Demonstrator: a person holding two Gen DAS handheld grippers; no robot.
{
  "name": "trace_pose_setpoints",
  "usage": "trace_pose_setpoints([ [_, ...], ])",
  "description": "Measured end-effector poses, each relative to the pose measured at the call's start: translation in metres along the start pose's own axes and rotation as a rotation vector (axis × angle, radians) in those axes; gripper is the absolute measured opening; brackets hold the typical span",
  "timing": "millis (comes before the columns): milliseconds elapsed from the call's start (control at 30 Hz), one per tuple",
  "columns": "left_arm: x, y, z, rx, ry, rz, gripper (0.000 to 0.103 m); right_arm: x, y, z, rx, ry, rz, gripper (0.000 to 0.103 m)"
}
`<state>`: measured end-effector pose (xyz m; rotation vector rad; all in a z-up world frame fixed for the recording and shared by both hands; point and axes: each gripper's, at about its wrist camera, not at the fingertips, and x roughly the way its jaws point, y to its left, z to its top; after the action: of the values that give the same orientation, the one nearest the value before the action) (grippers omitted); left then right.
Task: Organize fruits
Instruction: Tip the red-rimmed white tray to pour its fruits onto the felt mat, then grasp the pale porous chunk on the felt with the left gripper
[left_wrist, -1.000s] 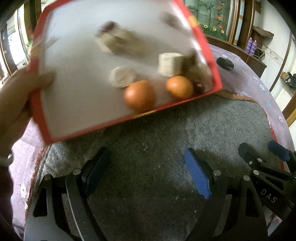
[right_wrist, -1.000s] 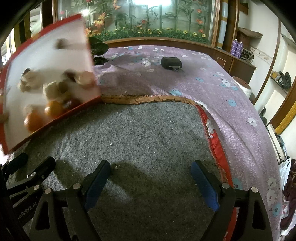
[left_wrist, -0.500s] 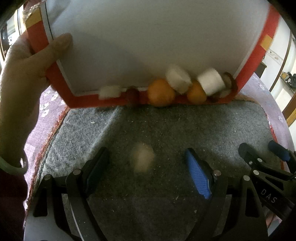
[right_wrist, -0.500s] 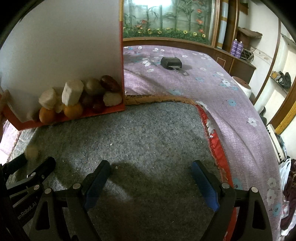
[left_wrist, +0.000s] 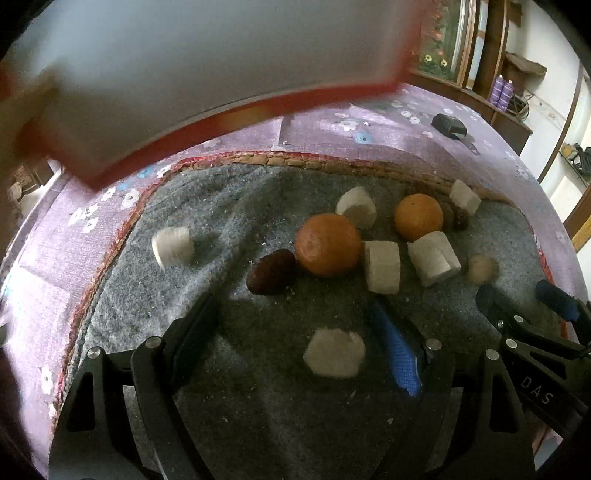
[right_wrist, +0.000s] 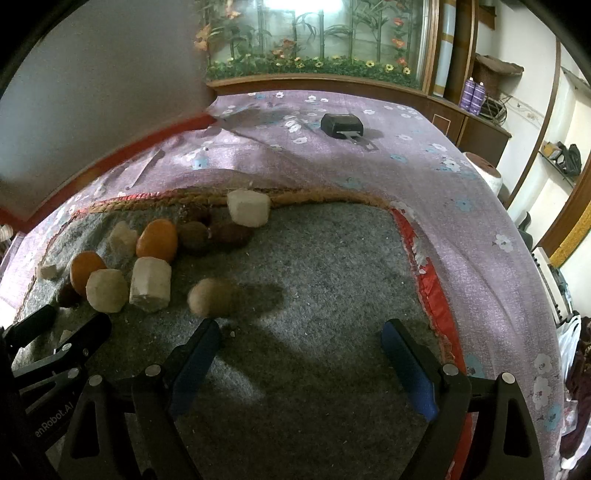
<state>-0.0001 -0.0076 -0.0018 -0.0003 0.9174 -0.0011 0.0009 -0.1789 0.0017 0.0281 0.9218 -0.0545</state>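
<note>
Left wrist view, left to right. Red-rimmed white tray (left_wrist: 221, 55) blurred, tilted up above and beyond the fingers, nothing in it. Grey felt mat (left_wrist: 229, 406) under both grippers, over a purple flowered cloth (left_wrist: 388, 122).

Left gripper (left_wrist: 295, 332): fingers apart, holding nothing. One pale cut chunk (left_wrist: 172, 245) lies alone ahead of the left finger, blurred. Dark red fruit (left_wrist: 271, 271) just ahead of the finger gap, touching a large orange (left_wrist: 328, 245). Another pale chunk (left_wrist: 334, 353) sits between the fingers, nearer the right one. Ahead of the right finger: two pale chunks side by side (left_wrist: 382, 266), (left_wrist: 434, 258), a second orange (left_wrist: 418, 216) behind them, more pale pieces beyond near the mat edge. Round tan fruit (left_wrist: 481, 269) far right, blurred.

Right wrist view. Right gripper (right_wrist: 301, 354): fingers wide apart, nothing between them. The fruit pile sits ahead and to the left of the left finger; the tan fruit (right_wrist: 209, 296) is just ahead of that fingertip. Black object (right_wrist: 341, 125) lies far ahead on the cloth.
</note>
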Motion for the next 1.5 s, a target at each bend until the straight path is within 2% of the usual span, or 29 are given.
trace_pose_setpoints([
  [1267,-0.003,0.007,0.001,0.002,0.000,0.002,0.084,0.001,0.002,0.000,-0.003,0.001,-0.004,0.089],
  [1367,-0.003,0.009,0.001,0.001,0.001,-0.006,0.084,0.001,0.002,0.000,-0.003,0.001,-0.004,0.089],
  [1500,-0.006,0.012,0.002,0.055,0.029,-0.046,0.084,0.001,0.001,0.000,-0.004,0.001,-0.002,0.089],
])
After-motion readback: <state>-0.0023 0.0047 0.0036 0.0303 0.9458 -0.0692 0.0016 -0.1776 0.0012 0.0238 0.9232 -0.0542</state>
